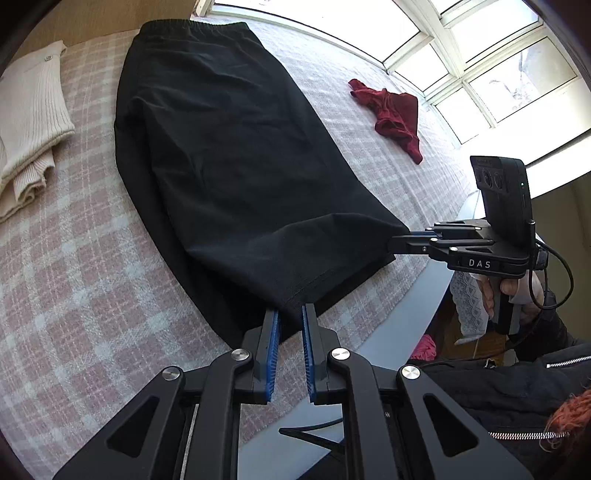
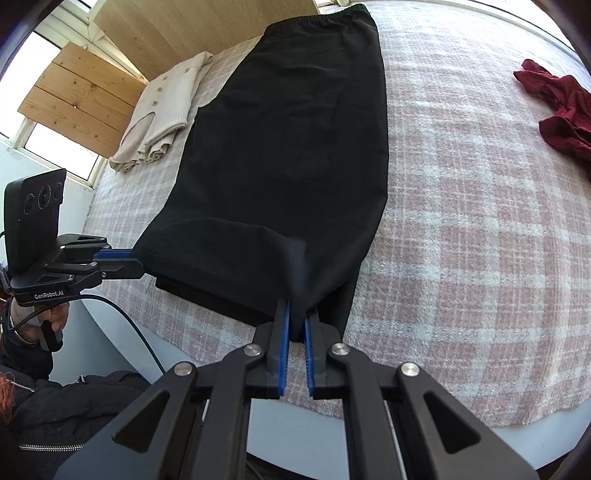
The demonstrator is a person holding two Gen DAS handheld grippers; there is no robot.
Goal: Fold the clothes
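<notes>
On the checked blanket point(image 1: 92, 258) the black garment point(image 1: 221, 147) lies flat, its long axis running straight away from me to the elastic waistband point(image 1: 192, 26) at the far end. I hold its near hem at both corners: my left gripper point(image 1: 290, 312) and right gripper point(image 2: 297, 308) are each nearly closed, pinching fabric. In my judgement, the fold goes forward along that axis, hem toward waistband.

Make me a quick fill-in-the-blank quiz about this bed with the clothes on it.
1. Both grippers pinch the hem of the ____ garment.
2. The crumpled small cloth is dark ____.
3. The folded ribbed sweater is ____ coloured.
4. The left gripper and right gripper are both ____.

Answers: black; red; cream; shut
</notes>
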